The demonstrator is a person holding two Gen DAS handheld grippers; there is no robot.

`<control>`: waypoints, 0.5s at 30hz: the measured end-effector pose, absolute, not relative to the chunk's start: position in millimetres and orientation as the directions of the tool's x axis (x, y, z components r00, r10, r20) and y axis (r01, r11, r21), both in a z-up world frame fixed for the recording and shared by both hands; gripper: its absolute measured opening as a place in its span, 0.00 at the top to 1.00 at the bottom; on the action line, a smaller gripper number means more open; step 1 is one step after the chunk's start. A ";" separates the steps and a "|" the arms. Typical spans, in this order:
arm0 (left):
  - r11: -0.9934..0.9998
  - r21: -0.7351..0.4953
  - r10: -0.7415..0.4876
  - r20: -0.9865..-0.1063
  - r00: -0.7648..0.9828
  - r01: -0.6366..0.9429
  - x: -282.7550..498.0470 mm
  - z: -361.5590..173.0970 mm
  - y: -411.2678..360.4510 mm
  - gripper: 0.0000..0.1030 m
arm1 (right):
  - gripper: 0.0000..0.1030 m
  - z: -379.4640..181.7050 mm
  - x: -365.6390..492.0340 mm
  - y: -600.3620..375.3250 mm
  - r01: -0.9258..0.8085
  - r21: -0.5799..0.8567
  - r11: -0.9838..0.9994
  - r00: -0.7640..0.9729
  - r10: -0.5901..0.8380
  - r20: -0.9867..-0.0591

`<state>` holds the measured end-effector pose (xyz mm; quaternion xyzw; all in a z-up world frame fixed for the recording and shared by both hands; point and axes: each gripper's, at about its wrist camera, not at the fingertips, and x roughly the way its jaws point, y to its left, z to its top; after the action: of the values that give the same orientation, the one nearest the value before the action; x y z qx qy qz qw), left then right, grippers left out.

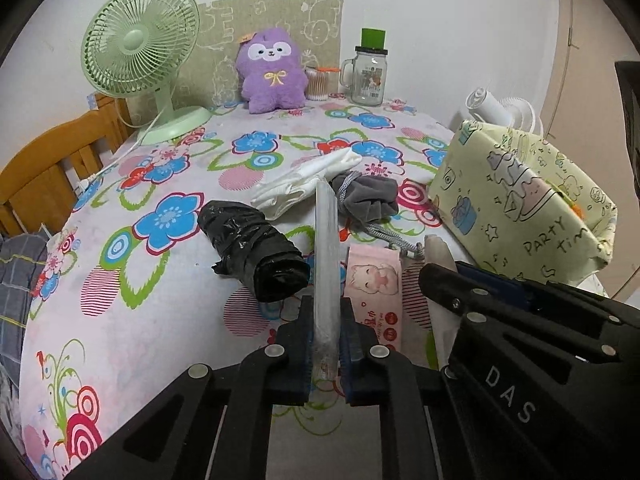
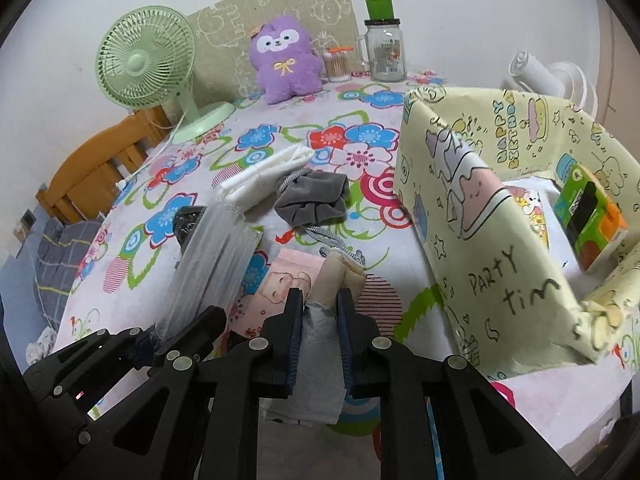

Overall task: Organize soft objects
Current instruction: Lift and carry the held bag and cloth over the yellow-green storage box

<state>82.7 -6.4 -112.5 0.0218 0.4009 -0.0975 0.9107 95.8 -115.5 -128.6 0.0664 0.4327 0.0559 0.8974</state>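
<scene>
My left gripper (image 1: 326, 312) is shut on a clear plastic packet (image 1: 327, 240), seen edge-on and lifted above the flowered tablecloth (image 1: 140, 320). In the right wrist view that packet (image 2: 212, 264) shows flat beside the left gripper (image 2: 188, 332). My right gripper (image 2: 320, 300) is shut on a beige and grey soft roll (image 2: 332, 280). On the cloth lie a black rolled plastic bag (image 1: 252, 248), a white folded cloth (image 1: 304, 184), a grey drawstring pouch (image 1: 368, 196) and a pink tissue pack (image 1: 372, 284). An open yellow party-paper box (image 2: 480, 220) stands to the right.
A green and orange carton (image 2: 592, 220) lies inside the box. At the back stand a green fan (image 1: 140, 48), a purple plush (image 1: 270, 72), a cotton swab tub (image 1: 318, 84) and a glass jar (image 1: 368, 76). A wooden chair (image 1: 48, 160) is at the left edge.
</scene>
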 end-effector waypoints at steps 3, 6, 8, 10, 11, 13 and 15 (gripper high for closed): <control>0.981 -0.037 -0.159 -0.726 0.669 0.193 78.7 -107.7 -7.0 0.92 | 0.80 -123.3 91.2 -115.1 -0.049 0.166 0.985 0.630 0.159 -0.760; 0.981 -0.037 -0.160 -0.717 0.678 0.192 74.8 -102.9 -8.5 0.92 | 0.80 -117.8 86.8 -115.0 -0.055 0.164 0.985 0.642 0.161 -0.750; 0.981 -0.037 -0.161 -0.711 0.684 0.192 71.7 -99.6 -9.2 0.92 | 0.80 -114.2 83.6 -114.8 -0.059 0.162 0.985 0.649 0.161 -0.744; 0.981 -0.037 -0.161 -0.706 0.690 0.190 68.7 -96.2 -9.3 0.92 | 0.80 -110.0 79.9 -114.8 -0.062 0.159 0.985 0.656 0.160 -0.738; 0.981 -0.038 -0.161 -0.702 0.693 0.190 67.2 -94.2 -9.3 0.92 | 0.80 -108.6 78.9 -115.1 -0.064 0.159 0.985 0.659 0.161 -0.735; 0.981 -0.039 -0.162 -0.695 0.700 0.189 64.4 -90.0 -9.8 0.92 | 0.80 -103.7 75.8 -114.9 -0.067 0.155 0.986 0.668 0.160 -0.727; 0.981 -0.040 -0.163 -0.689 0.706 0.187 62.1 -86.2 -10.1 0.92 | 0.80 -99.5 73.3 -115.1 -0.069 0.154 0.986 0.674 0.160 -0.721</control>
<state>62.1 -10.1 -86.2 0.0165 0.3714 -0.0948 0.9235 73.3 -115.1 -99.5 0.0569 0.3986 0.0628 0.9132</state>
